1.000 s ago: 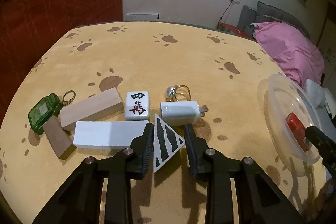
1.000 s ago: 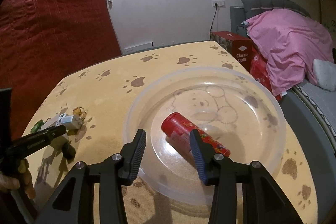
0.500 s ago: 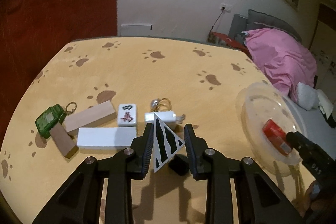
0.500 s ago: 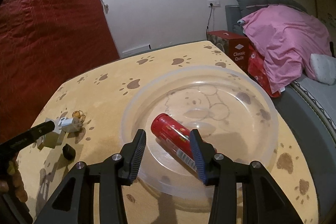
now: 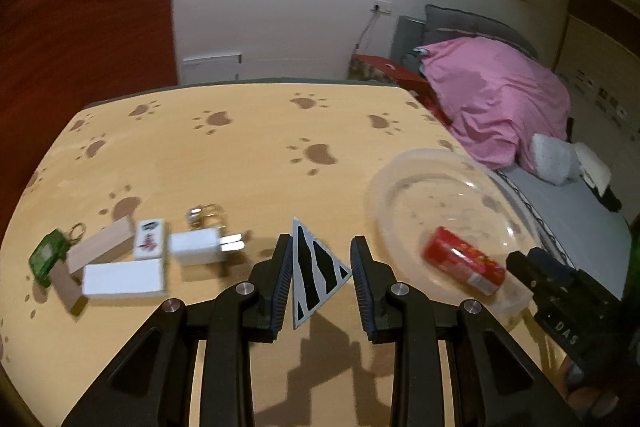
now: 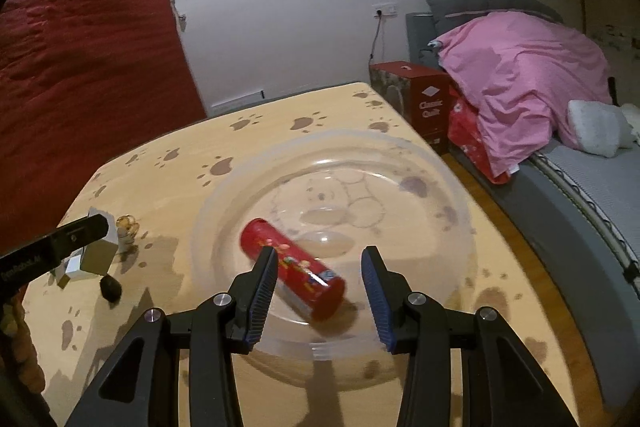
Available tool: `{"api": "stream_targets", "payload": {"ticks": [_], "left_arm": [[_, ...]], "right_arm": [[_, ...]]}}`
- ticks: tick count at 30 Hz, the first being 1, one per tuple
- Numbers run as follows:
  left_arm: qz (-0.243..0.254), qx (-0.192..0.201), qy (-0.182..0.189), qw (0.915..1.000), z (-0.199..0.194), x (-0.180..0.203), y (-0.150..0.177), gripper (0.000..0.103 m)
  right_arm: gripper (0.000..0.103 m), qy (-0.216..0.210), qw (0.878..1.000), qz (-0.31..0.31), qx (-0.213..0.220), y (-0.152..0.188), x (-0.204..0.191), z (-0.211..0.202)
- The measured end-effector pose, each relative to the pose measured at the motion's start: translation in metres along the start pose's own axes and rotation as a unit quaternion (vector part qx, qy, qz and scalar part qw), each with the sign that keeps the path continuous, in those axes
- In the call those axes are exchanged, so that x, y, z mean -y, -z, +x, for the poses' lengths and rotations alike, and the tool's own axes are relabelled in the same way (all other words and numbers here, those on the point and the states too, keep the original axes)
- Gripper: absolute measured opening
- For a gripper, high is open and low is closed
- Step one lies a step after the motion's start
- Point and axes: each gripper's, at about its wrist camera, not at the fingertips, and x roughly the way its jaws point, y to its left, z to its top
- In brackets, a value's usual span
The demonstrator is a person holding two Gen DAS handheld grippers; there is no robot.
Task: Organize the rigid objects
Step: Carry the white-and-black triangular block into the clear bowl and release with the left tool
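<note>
My left gripper [image 5: 320,277] is shut on a grey triangular block with black stripes [image 5: 316,275] and holds it above the table. A clear round plastic plate [image 5: 404,163] lies to its right with a red can [image 5: 462,261] lying in it. My right gripper [image 6: 318,289] is open and empty, hovering over the near side of the plate [image 6: 440,171] just above the red can [image 6: 292,263]. The left gripper's finger with the block [image 6: 96,245] shows at the left of the right wrist view.
On the table's left lie a white charger plug [image 5: 198,247], a mahjong tile [image 5: 149,239], a white block [image 5: 122,279], two wooden blocks [image 5: 100,245], a green keychain [image 5: 47,253] and metal rings [image 5: 204,213]. A small black object [image 6: 111,289] lies near the plate. A bed with a pink blanket [image 6: 520,79] stands right.
My left gripper has lifted the striped triangular block off the table and carried it right, toward the plate. My right gripper has stayed open and drawn back a little over the can.
</note>
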Motion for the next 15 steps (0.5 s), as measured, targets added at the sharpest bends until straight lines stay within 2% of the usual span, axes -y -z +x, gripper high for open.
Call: {"api": "stream_targets", "payload": {"ticks": [7,15], "left_arm": [[0.030,-0.007,0.030,0.9991,0.016,0.043,-0.009,0.030],[0.049,-0.017,0.061,0.9968,0.032,0.076,-0.015,0.030]], "right_arm": [[0.052,0.056,0.998,-0.001,0.012,-0.003,0.020,-0.008],[0.053,0.087,0.996,-0.002,0.021,-0.005,0.035,-0.013]]}}
